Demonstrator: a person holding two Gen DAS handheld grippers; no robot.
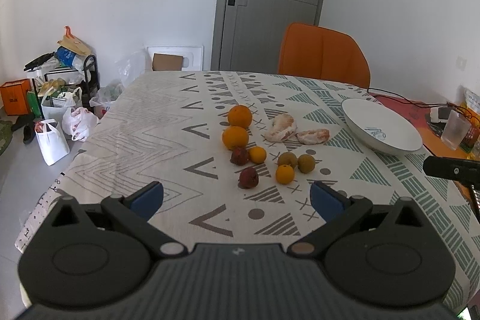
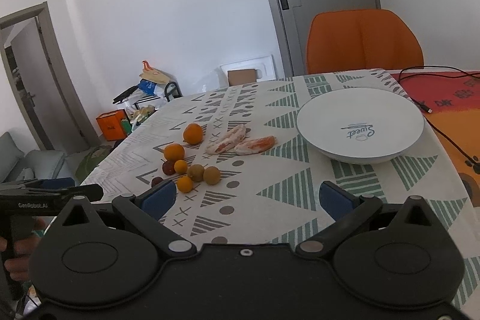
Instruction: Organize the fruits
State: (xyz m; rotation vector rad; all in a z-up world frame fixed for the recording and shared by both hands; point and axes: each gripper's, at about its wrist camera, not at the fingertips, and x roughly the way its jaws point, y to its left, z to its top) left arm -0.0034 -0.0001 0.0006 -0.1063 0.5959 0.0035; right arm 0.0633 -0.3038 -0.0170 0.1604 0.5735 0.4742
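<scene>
Orange and red fruits [image 1: 258,152] lie mid-frame on the desk [image 1: 150,140], straight ahead of my empty, spread left fingers [image 1: 237,197], nearer than my spread right fingers [image 2: 246,197]; bowl [image 2: 360,128] right.

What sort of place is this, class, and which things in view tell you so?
Most likely a home dining room: a table under a patterned tablecloth with loose fruit and a white bowl, an orange chair pushed up to it, and shopping bags on the floor.
</scene>
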